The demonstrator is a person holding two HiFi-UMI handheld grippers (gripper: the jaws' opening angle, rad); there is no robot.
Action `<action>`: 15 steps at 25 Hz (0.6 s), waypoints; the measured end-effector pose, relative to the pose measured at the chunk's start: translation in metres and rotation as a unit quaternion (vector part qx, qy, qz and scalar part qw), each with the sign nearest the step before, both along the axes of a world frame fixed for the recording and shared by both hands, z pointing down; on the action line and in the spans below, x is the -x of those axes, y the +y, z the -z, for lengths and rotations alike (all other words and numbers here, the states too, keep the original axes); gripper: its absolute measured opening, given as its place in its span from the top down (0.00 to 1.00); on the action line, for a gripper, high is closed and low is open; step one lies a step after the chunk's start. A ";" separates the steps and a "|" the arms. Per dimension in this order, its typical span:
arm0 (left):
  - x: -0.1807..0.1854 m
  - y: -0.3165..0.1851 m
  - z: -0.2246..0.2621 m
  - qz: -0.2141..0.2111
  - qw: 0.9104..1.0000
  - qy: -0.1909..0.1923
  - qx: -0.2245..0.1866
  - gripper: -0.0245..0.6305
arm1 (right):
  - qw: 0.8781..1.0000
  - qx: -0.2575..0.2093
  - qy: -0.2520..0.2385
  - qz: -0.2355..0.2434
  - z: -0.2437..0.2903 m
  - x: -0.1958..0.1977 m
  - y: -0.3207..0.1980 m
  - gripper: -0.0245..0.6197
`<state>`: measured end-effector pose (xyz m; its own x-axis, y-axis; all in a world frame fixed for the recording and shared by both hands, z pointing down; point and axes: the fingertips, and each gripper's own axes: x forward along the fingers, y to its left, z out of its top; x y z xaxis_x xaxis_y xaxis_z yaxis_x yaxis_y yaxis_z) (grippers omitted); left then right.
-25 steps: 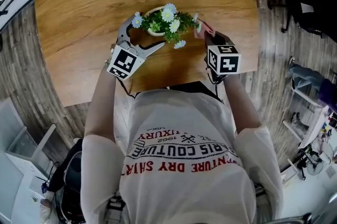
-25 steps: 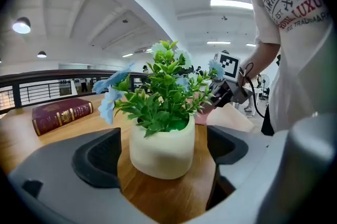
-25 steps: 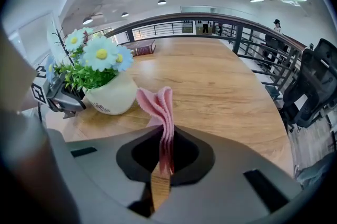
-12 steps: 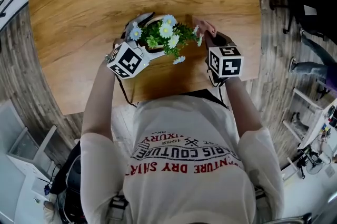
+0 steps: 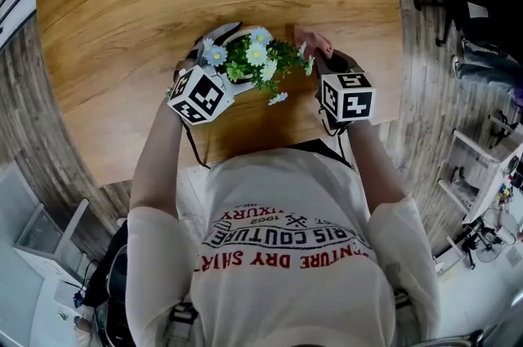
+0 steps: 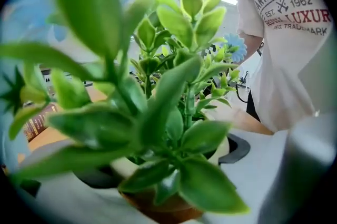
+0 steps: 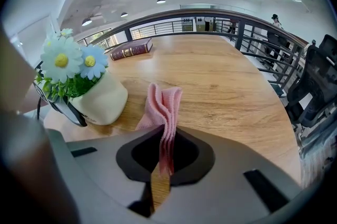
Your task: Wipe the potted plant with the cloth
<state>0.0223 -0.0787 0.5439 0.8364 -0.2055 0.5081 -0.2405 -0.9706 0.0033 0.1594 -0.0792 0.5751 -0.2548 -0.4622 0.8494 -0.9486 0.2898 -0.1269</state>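
L tongs (image 5: 237, 51) are spread as wide as they go. The jaws have just been opening, and the potted plant (image 5: 260, 58) is set btwn them. One jaw is curved round the far side of the cream pot (image 7: 100, 99), and the other is laid along its near side. Whether the pads are pressed on the pot can't be told. In the L tongs' own view the frame is filled w/ green leaves (image 6: 163, 101) right in front of the camera, and the pot rim is seen low btwn the two grey jaws.

R tongs (image 7: 160, 162) are clamped together on the pink cloth (image 7: 164, 107). The cloth is pinched in folds and stuck out ahead of the tips, over the worktop (image 7: 226, 86). Contact of its free end w/ the wood can't be judged. Seen from the R tongs, the pot is ahead and to the left, near the cloth but apart from it, w/ white and blue daisies (image 7: 68, 59) above it.

The plant is flanked: L tongs around it, R tongs just beside it on the opposite side. The L marker cube (image 5: 198, 95) and R marker cube (image 5: 347, 96) are turned up toward the head camera.

A dark red book (image 7: 130, 49) is laid on the worktop well beyond both tongs. A railing (image 7: 247, 25) is seen past the worktop's far edge.
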 end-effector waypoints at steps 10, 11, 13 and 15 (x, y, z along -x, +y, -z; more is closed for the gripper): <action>-0.006 -0.004 0.041 0.061 0.997 0.028 0.038 0.14 | 0.999 -0.021 -0.034 -0.008 0.022 0.015 0.000 0.90; -0.006 -0.004 0.048 0.064 0.997 0.032 0.042 0.14 | 0.999 -0.034 -0.041 -0.006 0.029 0.019 -0.001 0.90; -0.005 -0.007 0.065 0.068 0.996 0.041 0.043 0.14 | 0.996 -0.060 -0.058 0.006 0.044 0.029 -0.003 0.90; -0.003 -0.009 0.084 0.071 0.995 0.049 0.040 0.14 | 0.993 -0.079 -0.078 0.030 0.059 0.043 -0.001 0.90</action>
